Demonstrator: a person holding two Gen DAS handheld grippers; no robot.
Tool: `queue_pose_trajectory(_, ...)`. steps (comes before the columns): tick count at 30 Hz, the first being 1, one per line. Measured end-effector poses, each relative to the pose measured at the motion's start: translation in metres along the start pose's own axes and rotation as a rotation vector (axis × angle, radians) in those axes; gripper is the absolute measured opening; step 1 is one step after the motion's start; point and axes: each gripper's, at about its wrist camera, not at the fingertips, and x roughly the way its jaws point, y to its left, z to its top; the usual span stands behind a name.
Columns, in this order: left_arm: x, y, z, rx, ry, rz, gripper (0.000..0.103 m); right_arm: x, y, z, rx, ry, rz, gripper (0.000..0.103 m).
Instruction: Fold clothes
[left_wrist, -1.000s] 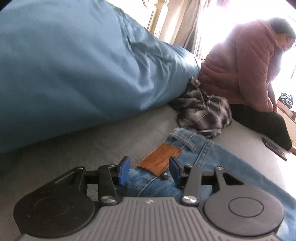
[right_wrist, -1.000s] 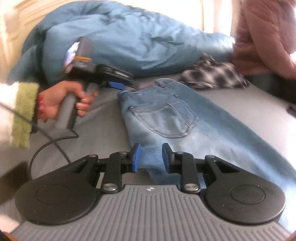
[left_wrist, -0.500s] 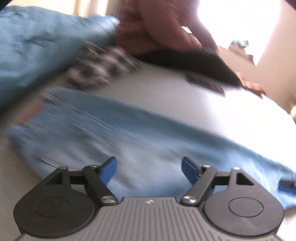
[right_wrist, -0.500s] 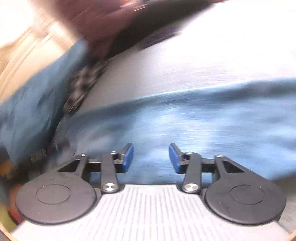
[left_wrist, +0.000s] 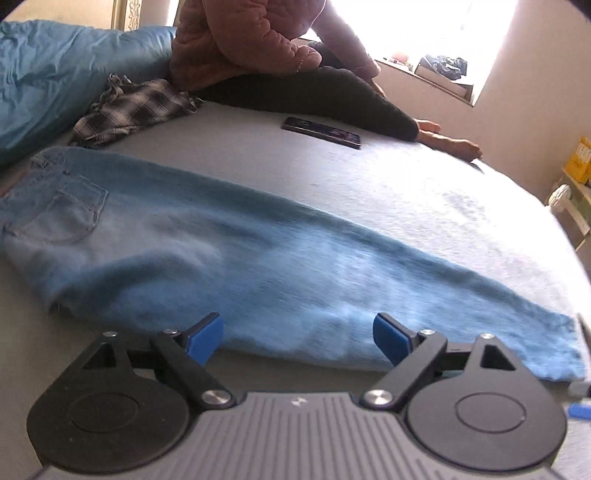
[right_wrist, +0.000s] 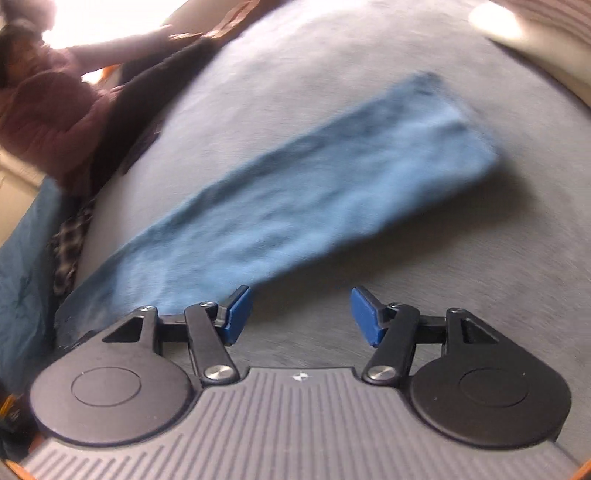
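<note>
- Lengthwise, the jeans lie flat on the grey bed, folded leg over leg into one long strip; in the left wrist view the waistband end with its back pocket sits at far left and the hem at lower right, so the long axis runs left to right, slanting towards the camera.
- Seen from the right wrist, the same jeans run diagonally from lower left to the squared hem at upper right, blurred by motion.
- Both fingers of the left gripper stand wide apart with nothing between them, just in front of the near edge of the leg.
- Likewise the right gripper is spread and empty; its left finger overlaps the denim's lower edge in the picture, though contact cannot be judged.
- Only the left view shows the pocket stitching, a dark phone lying on the bed beyond the jeans, a bright window and a bare foot.
- Both views take in a person in a pink quilted jacket sitting on the far side, a crumpled plaid garment and a blue duvet, with the plaid piece between duvet and person.
</note>
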Motion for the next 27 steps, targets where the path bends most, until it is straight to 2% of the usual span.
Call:
queue_pose_trajectory(4,-0.007,-0.019,-0.014,-0.009,0.003,0.009,0.096,0.006,-0.008,-0.012,0.009,0.031,-0.039,0.070)
queue_pose_trajectory(9,-0.008,-0.024,-0.038,0.031,0.037,0.064,0.096,0.030,-0.010,-0.035,-0.050,0.108,-0.151,0.070)
queue_pose_trajectory(14,-0.020,-0.018,-0.051,0.086,0.043,0.116,0.096,0.045,0.003,-0.048,-0.131,0.108,-0.190,0.091)
queue_pose_trajectory(17,-0.026,-0.009,-0.051,0.057,0.041,0.080,0.102,0.054,0.015,-0.052,-0.178,0.140,-0.231,0.102)
queue_pose_trajectory(22,-0.017,-0.005,-0.054,0.064,0.067,0.086,0.103,0.069,0.033,-0.056,-0.244,0.184,-0.340,0.102)
queue_pose_trajectory(27,-0.012,0.003,-0.059,0.066,0.063,0.090,0.103,0.074,0.035,-0.053,-0.213,0.189,-0.375,0.102)
